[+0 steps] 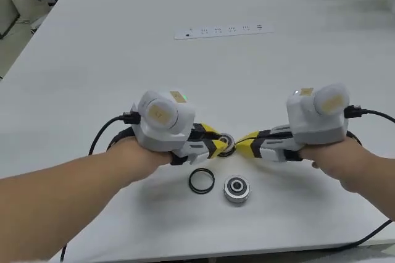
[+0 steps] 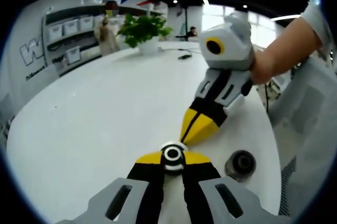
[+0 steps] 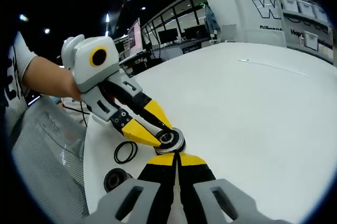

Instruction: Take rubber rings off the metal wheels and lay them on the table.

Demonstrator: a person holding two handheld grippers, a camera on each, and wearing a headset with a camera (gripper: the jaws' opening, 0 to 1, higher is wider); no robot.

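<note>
Right now the second wheel's ring is being stripped. The left tongs (image 1: pixel 217 145) pinch a small metal wheel (image 2: pixel 172 154) by its sides and hold it just above the worktop (image 1: pixel 123 59). The right tongs (image 3: pixel 178 156) come in from 3 o'clock in the head view, pressed together, with their yellow tips against the wheel's rim. I cannot tell whether any rubber is caught between those tips.

One black rubber ring (image 1: pixel 201 181) already lies flat on the worktop at about 7 o'clock from the held wheel. Another wheel (image 1: pixel 236 189) sits just beside the ring at about 6 o'clock. It looks stripped, though I cannot be sure.

Next, I judge, the right tongs must get a tip under the ring's edge and peel it outward. The left tongs should keep the wheel from twisting, since a small round part could easily slip free.
</note>
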